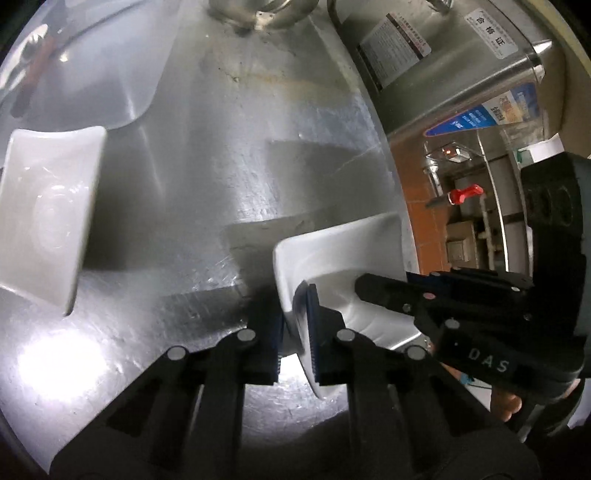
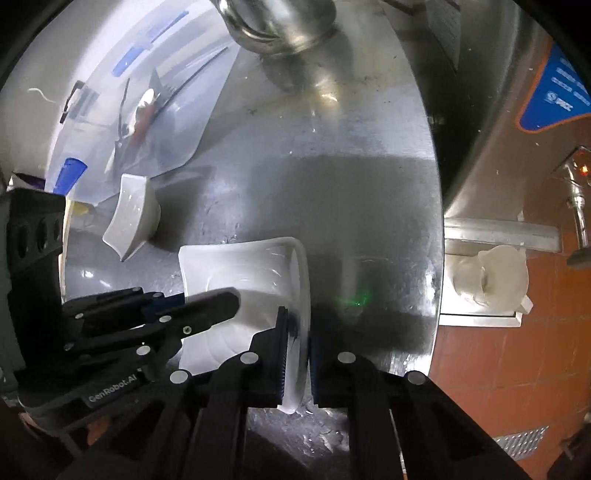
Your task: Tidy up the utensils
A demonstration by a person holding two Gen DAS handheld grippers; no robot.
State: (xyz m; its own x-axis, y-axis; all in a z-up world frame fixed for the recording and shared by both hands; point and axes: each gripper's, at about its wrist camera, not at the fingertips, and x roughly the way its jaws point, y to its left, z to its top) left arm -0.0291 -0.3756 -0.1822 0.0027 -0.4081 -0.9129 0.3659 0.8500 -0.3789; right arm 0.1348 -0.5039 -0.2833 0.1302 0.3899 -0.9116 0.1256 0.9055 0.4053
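Left gripper (image 1: 295, 332): clamped on the near rim of a white square dish (image 1: 332, 258), lower middle of the left wrist view. The rim is pinched between the blue pads (image 1: 314, 332) — no gap can be made out.

Right gripper (image 2: 297, 354): clenched too, on the opposite rim of the same dish (image 2: 243, 266), lower middle of the right wrist view. The thin white edge is squeezed between its two pads.

Both at once: the dish is gripped from two sides. In each wrist view the other gripper is seen reaching in over the dish — from the right edge in the left view, from the left edge in the right view.

Dish: white, square, curved rims, lower centre of both views, on or just over a steel counter (image 1: 221, 166); whether it's actually lifted can't be told.

Second dish (image 1: 48, 206): same white square kind, at the left edge of the left wrist view, well apart from the held one. In the right wrist view it's found left of centre (image 2: 133, 218), tipped up on one edge.

Clear plastic tray (image 2: 177, 122): upper left of the right wrist view, some thin utensils (image 2: 142, 110) lying in it, blurred.

Steel pot (image 2: 280, 26): top centre, only the base is seen.

Floor (image 2: 498, 369): orange-brown tiles, right side.
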